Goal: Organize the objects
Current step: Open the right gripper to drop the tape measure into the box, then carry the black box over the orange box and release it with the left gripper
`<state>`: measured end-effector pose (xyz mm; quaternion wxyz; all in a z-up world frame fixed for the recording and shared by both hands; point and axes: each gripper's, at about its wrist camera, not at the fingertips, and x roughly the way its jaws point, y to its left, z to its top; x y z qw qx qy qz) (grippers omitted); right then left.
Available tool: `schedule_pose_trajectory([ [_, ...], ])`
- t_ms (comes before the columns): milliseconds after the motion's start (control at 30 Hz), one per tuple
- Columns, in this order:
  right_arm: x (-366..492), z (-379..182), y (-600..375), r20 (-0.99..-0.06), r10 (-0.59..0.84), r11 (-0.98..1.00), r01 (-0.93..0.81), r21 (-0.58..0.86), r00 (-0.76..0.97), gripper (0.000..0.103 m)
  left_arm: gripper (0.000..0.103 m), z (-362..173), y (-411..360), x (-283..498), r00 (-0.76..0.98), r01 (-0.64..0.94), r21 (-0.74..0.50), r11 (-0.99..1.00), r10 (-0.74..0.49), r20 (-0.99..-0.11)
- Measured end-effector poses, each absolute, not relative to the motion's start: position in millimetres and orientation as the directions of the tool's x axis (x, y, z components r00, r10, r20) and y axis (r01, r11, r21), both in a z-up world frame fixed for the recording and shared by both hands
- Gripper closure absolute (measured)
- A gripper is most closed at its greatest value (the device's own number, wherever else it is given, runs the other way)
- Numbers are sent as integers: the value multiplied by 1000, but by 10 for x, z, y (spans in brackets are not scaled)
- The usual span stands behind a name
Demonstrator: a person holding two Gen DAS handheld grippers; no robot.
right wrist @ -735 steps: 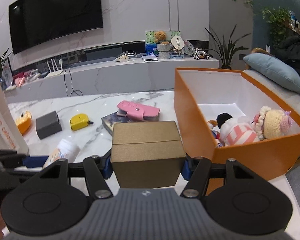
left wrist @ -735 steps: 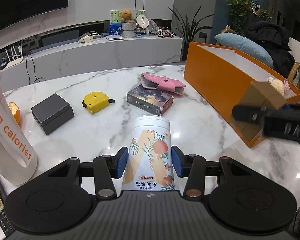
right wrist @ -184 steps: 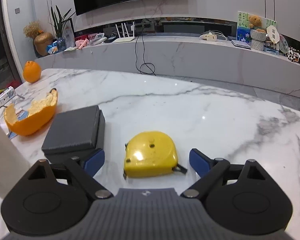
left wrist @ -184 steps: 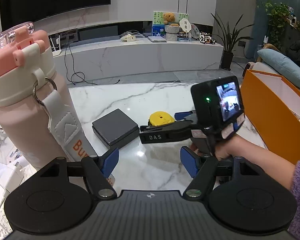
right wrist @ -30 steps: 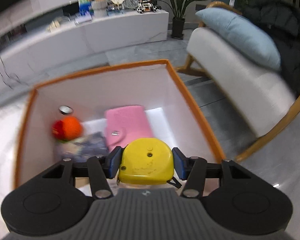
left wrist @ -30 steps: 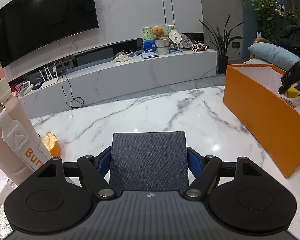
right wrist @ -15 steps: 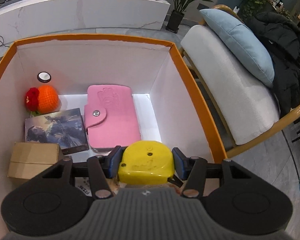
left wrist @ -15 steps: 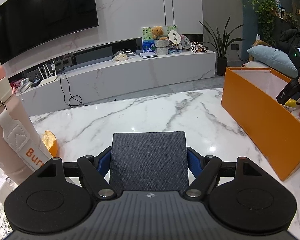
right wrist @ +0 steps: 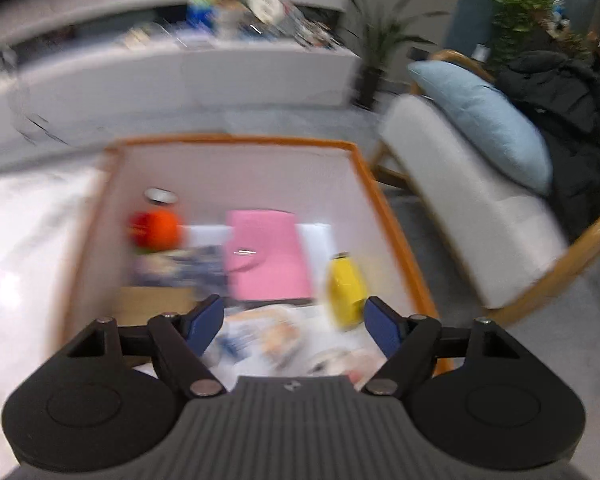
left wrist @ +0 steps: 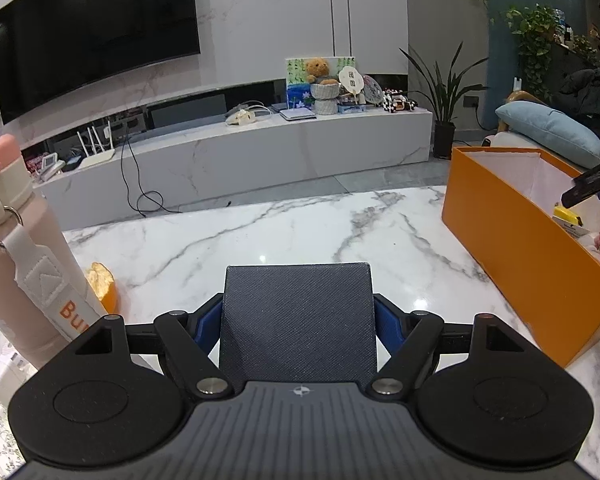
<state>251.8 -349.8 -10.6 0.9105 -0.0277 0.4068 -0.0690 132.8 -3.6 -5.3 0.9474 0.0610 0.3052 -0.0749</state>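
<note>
Released, yellow tape measure [right wrist: 346, 290] lies in orange box [right wrist: 396, 216].

1. A white marble-look wall [left wrist: 268, 12] carries a large dark television [left wrist: 92, 36], with ceiling spots mirrored in its screen.
2. Below it runs a long white marble media bench [left wrist: 260, 152] bearing a teddy bear [left wrist: 318, 70], routers [left wrist: 98, 146] and trailing cables [left wrist: 140, 184].
3. A tall potted plant [left wrist: 444, 92] stands at the bench's end, against a teal wall [left wrist: 500, 40] hung with trailing greenery [left wrist: 536, 36].
4. The floor [left wrist: 364, 180] is grey tile.
5. A wooden-framed chair [right wrist: 480, 216] with a pale seat holds a blue cushion [right wrist: 484, 120] and a black coat [right wrist: 568, 112].
6. The desk [left wrist: 260, 236] is glossy white marble with grey veins.
</note>
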Motion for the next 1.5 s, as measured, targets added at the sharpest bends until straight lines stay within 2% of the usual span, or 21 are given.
schedule_pose_trajectory([
  [133, 2015, 19, -3431, -708, -4, 999, 41, 35, 706, 24, 15, -57, -59, 1315, 805, 183, 78, 980, -104, -584],
  [400, 1209, 49, -3300, -648, 73, 988, 32, 149, 758, 23, 15, -83, -133, 1319, 790, 208, 61, 976, -131, -599],
  [600, 945, -180, -3299, -635, 183, 965, -12, 264, 750, 23, 15, 3, -290, 1362, 764, 255, -20, 967, -214, -608],
  [800, 928, -431, -3239, -655, 187, 972, -41, 232, 732, 23, 15, 271, -762, 1588, 770, 320, -52, 946, -292, -567],
  [867, 957, -435, -3265, -645, 226, 962, -63, 265, 730, 23, 15, 381, -980, 1764, 762, 335, -89, 938, -326, -560],
  [1000, 977, -507, -3273, -656, 258, 956, -91, 278, 710, 23, 15, 574, -1438, 2216, 699, 419, -153, 895, -425, -575],
  [1067, 981, -553, -3296, -671, 268, 951, -80, 297, 691, 23, 15, 584, -1669, 2411, 672, 450, -149, 881, -444, -592],
  [1167, 959, -554, -3366, -649, 335, 923, -99, 373, 683, 24, 15, 451, -2066, 2644, 656, 471, -108, 876, -430, -620],
  [1300, 929, -545, -3442, -623, 354, 904, -84, 419, 697, 23, 15, 148, -2464, 2921, 648, 455, -44, 890, -364, -668],
  [1500, 946, -593, -3483, -634, 405, 874, -77, 479, 658, 23, 15, -165, -2795, 3308, 578, 445, -48, 894, -328, -747],
])
